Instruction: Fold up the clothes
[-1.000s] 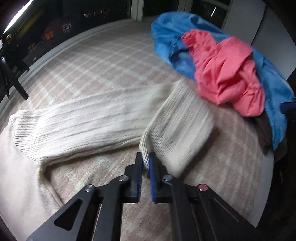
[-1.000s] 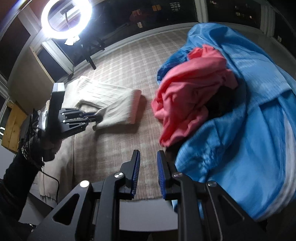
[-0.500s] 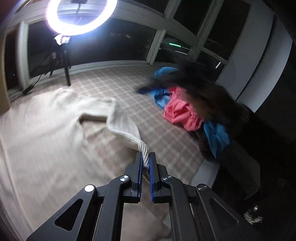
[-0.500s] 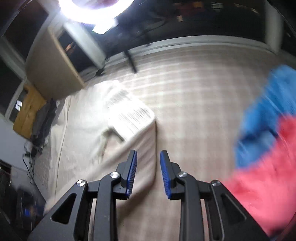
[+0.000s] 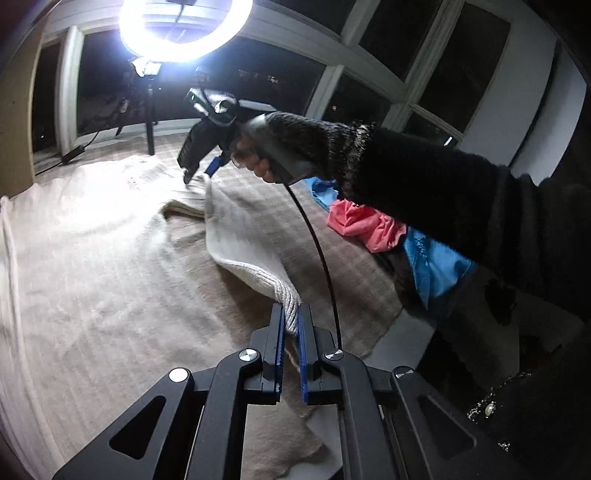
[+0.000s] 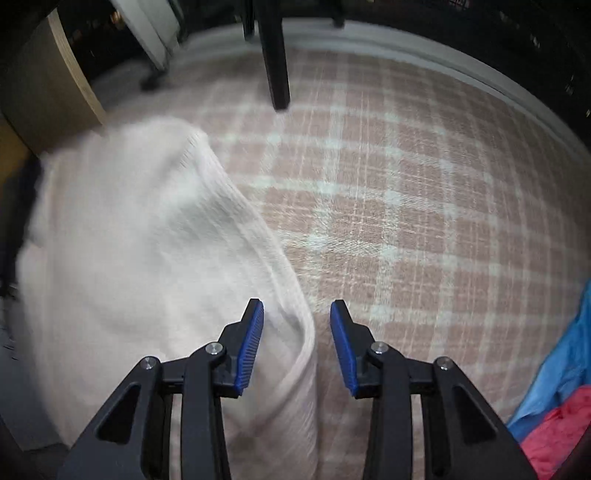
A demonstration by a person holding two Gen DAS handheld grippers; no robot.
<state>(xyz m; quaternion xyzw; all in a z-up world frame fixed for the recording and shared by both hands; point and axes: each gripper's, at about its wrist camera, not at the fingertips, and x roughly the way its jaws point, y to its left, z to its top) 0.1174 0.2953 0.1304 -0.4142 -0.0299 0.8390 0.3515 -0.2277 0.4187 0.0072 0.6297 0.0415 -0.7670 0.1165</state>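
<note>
left tongs pinching the ribbed cuff of the cream sweater, which sprawls toward 10 o'clock over the checked blanket; right tongs spread wide over the sweater's folded edge, pink and blue clothes at 2 o'clock

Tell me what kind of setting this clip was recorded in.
Probably a room at home, at night, set up for filming: a plaid blanket on a bed-like surface, dark windows, a ring light, and piled clothes.

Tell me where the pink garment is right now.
The pink garment lies crumpled against the blue garment at the right of the left wrist view, beyond the person's sleeve; the right wrist view catches it bottom right.
</note>
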